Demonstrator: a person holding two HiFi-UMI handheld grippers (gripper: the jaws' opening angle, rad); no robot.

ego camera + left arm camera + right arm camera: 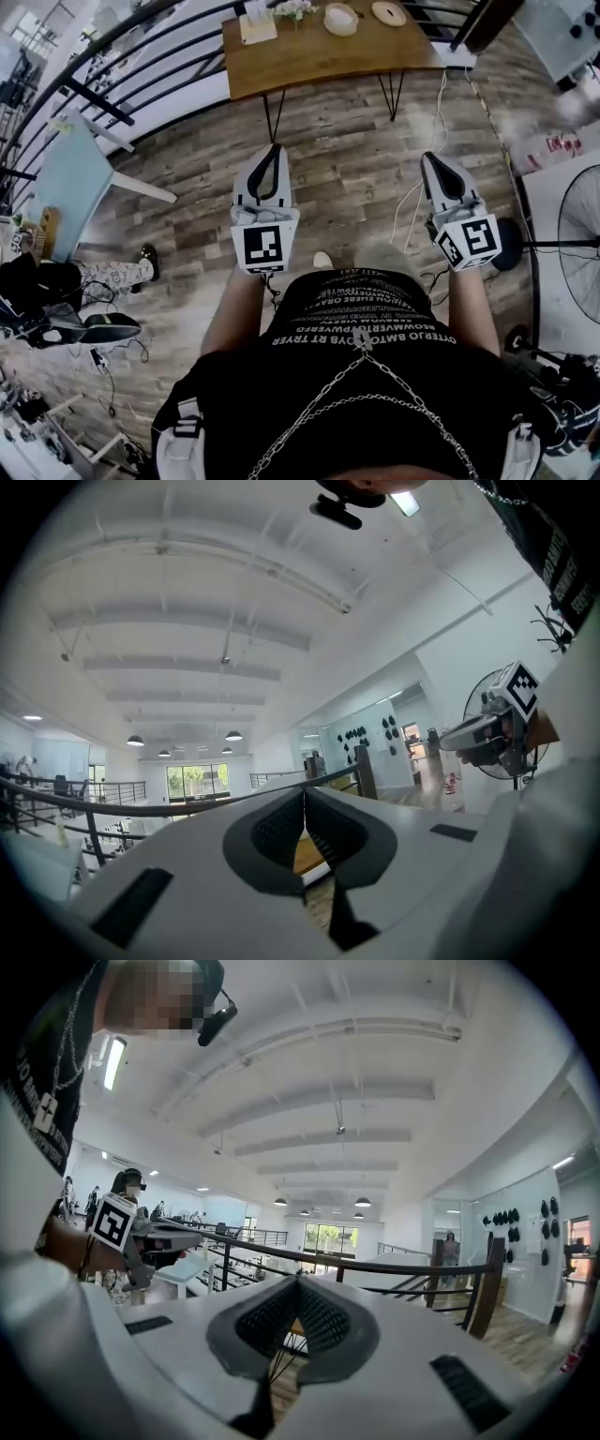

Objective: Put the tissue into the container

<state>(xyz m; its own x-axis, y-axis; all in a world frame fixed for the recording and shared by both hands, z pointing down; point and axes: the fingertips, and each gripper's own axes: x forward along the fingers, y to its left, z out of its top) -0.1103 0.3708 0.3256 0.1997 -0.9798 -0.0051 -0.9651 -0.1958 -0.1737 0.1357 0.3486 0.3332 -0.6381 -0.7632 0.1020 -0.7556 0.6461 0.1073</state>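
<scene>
In the head view a wooden table [309, 58] stands ahead at the top of the picture. On it lie a white tissue pack [258, 27], a round pale container [341, 19] and a flat round lid-like thing [388, 12]. My left gripper [273, 152] and right gripper [430, 161] are held level over the wooden floor, well short of the table. Both are shut with nothing between their jaws. In the left gripper view the dark pads [281, 832] meet at the tip, and in the right gripper view the pads [323, 1321] do the same.
A black railing [122, 86] runs along the left, with a light blue table [67, 178] beside it. A standing fan [577, 230] is at the right, and cables [412, 202] trail on the floor. Another person's legs [112, 277] show at the left.
</scene>
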